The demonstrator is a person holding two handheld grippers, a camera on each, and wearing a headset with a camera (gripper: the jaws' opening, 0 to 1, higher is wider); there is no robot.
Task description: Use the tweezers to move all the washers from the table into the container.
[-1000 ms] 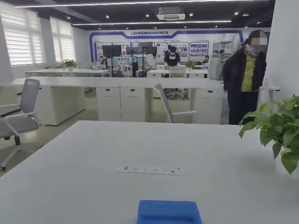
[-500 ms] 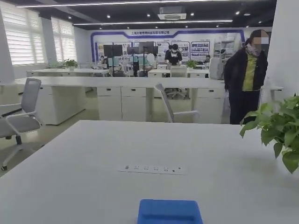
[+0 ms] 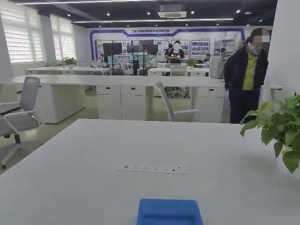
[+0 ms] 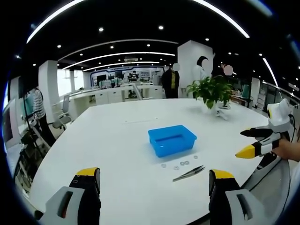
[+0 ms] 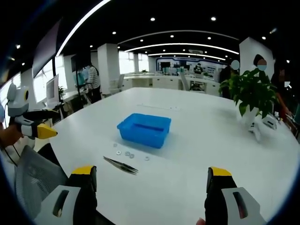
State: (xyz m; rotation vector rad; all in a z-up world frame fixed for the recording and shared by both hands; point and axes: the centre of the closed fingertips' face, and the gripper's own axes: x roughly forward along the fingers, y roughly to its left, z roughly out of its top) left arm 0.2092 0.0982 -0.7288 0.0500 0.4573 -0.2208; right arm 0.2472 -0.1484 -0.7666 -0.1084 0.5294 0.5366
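A broad white surface [image 3: 70, 178] [image 4: 117, 154] [image 5: 211, 140] carries the work, with office desks and a standing person in a dark coat [image 3: 246, 79] beyond its far edge. A leafy green potted plant [image 3: 279, 131] [image 4: 211, 90] [image 5: 251, 91] stands toward the right side of the surface.

A blue rectangular plastic container [image 3: 169, 208] [image 4: 176, 146] [image 5: 140, 136] sits open-topped near the person's edge. A white recessed socket strip [image 3: 152, 168] lies on the far side of it.

The left tool [image 4: 153, 174] [image 5: 50, 123] hangs in the air short of the near edge. Its yellow-tipped jaws are spread wide and grip nothing. The right tool [image 5: 151, 172] [image 4: 242, 143] is likewise held off the surface, jaws wide apart and empty. The two tools are well apart, one to each side of the container.

Slim metal tweezers [image 4: 188, 173] [image 5: 120, 165] lie flat on the surface, untouched, on the near side of the container. Small metal washers [image 4: 180, 164] [image 5: 127, 153] are scattered on the surface between the tweezers and the container's near wall, close to both.
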